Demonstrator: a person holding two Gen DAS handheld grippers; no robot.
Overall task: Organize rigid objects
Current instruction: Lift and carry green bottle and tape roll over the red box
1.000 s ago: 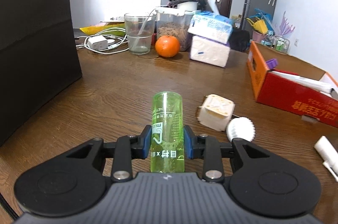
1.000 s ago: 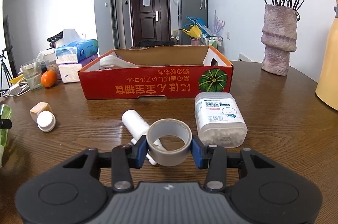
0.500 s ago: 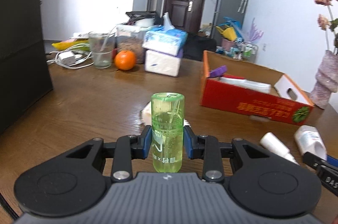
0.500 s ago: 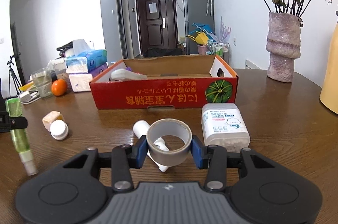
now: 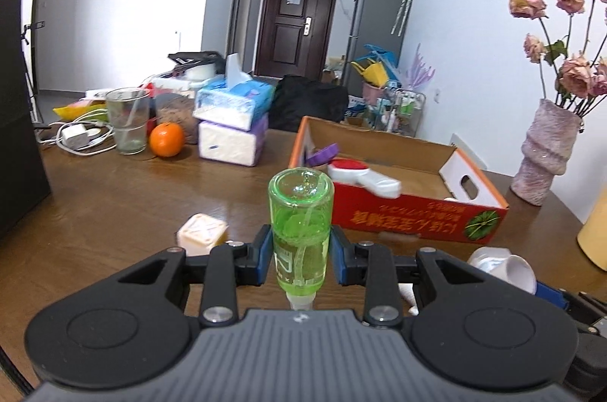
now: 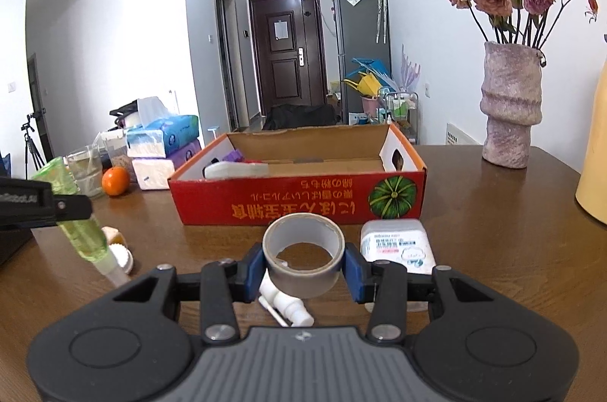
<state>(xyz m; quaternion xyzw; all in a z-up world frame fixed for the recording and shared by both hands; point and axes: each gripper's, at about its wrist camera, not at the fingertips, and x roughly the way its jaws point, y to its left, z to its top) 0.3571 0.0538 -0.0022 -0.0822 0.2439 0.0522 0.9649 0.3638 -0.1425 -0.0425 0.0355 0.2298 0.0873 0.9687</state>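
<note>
Since earlier frame, we noted left gripper (image 5: pixel 301 252) carried up and rightward: red cardboard box (image 5: pixel 413 212) came to centre of its view, orange (image 5: pixel 167 139) and tissue packs (image 5: pixel 231 121) slid left. Left jaws were clenched on green spray bottle (image 5: pixel 301 227), base forward, nozzle toward camera, clear of table (image 5: pixel 114 197). Right gripper (image 6: pixel 303 267) rose slightly; its jaws were grasping grey tape roll (image 6: pixel 303 258) above white pump bottle (image 6: pixel 286 307). White swab container (image 6: pixel 396 242) lay just beside box front wall. We logged beige cube (image 5: pixel 203 236) on table left of bottle.
</note>
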